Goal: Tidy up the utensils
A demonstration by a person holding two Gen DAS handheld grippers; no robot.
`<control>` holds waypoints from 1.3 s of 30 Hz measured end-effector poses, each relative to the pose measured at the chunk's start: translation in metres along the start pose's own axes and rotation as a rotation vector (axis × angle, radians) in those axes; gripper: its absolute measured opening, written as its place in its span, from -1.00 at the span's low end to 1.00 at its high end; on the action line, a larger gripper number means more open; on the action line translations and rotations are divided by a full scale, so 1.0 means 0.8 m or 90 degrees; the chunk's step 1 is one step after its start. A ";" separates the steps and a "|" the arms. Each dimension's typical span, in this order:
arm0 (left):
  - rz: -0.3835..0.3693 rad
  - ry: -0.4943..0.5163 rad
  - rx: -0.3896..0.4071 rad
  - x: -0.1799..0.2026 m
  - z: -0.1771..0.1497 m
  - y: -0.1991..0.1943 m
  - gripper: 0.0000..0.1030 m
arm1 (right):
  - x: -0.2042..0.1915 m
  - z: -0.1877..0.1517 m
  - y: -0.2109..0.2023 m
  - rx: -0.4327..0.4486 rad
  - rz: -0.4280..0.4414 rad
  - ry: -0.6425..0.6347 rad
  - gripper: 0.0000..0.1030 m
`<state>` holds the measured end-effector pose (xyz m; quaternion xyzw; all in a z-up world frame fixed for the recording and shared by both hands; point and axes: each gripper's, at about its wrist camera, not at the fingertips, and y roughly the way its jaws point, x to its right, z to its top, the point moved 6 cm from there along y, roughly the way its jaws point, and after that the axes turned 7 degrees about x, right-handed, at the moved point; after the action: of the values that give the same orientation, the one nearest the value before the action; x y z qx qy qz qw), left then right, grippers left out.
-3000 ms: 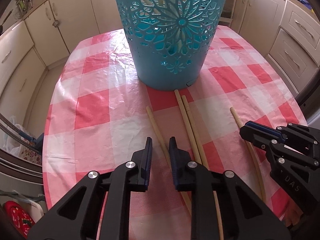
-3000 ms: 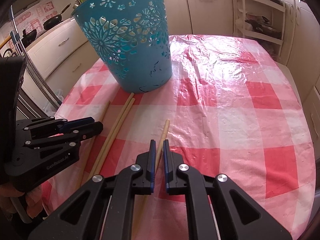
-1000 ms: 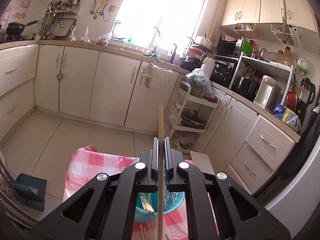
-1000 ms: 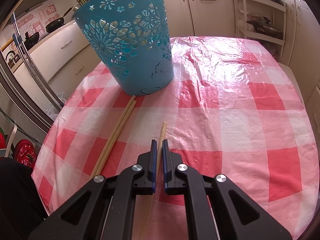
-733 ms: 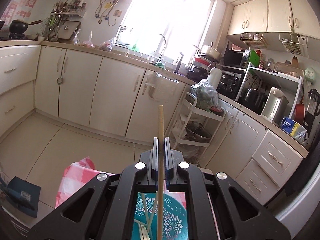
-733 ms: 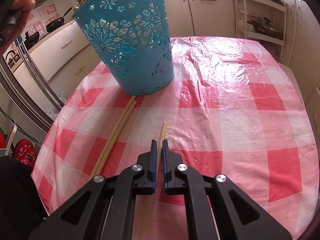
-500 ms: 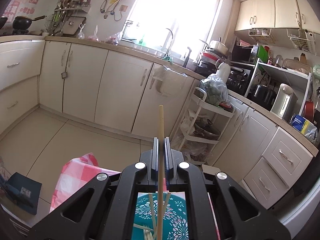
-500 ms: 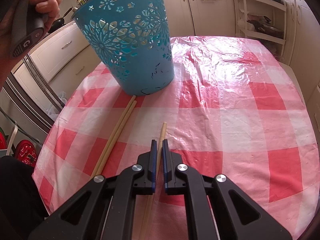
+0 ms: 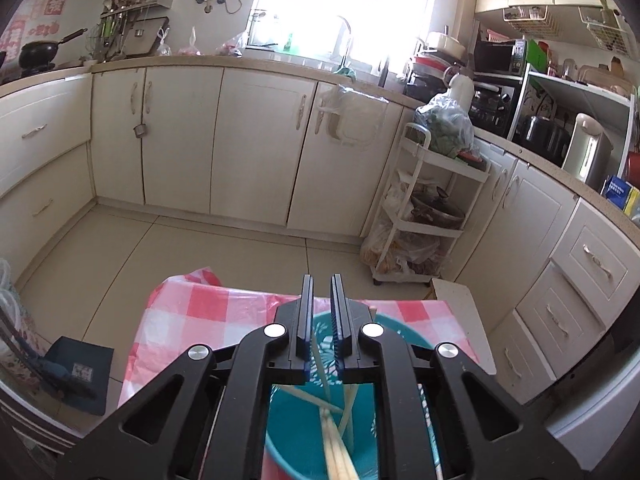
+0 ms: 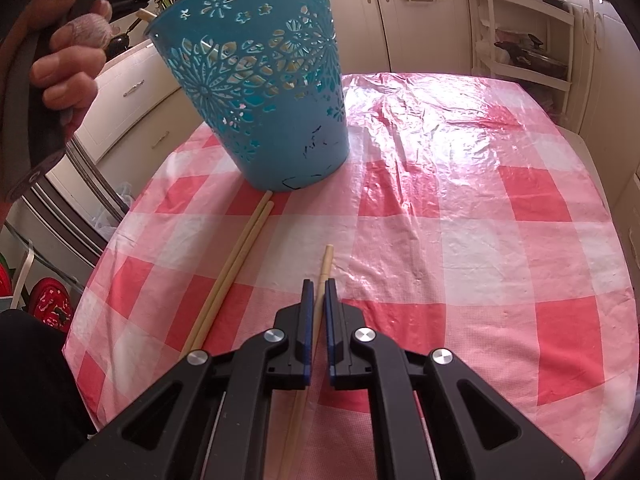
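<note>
- Left gripper (image 9: 321,312) jaws just opened, empty; chopstick gone from between them, now among those inside teal basket (image 9: 288,420).
- Right gripper (image 10: 319,308) clamped on near chopstick (image 10: 325,264), flat on tablecloth (image 10: 460,240).
- Pair (image 10: 244,248) left of it remains.

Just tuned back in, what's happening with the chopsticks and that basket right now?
A person is clearing chopsticks off the checked tablecloth into the blue basket. The left gripper is above the basket's mouth; its jaws have just been opening, nothing is between them, and several chopsticks lie inside. The right gripper is shut on a single chopstick down at the table. A pair of chopsticks waits beside it, tips at the basket's foot.
</note>
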<state>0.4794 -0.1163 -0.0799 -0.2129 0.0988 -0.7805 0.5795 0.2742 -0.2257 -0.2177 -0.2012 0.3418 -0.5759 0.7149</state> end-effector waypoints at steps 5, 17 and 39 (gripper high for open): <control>0.045 0.037 -0.017 -0.011 -0.020 -0.038 0.04 | -0.003 0.000 0.000 0.001 0.006 -0.007 -0.74; 0.129 0.071 -0.012 -0.065 -0.066 -0.129 0.62 | -0.014 -0.005 -0.004 0.006 -0.009 -0.048 -0.55; 0.149 0.006 -0.072 -0.114 -0.104 -0.107 0.67 | -0.015 -0.011 -0.010 -0.005 -0.073 -0.105 -0.90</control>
<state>0.3902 -0.0112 -0.1397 -0.2284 0.1697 -0.7015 0.6534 0.2615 -0.2151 -0.2150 -0.2697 0.2718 -0.5960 0.7058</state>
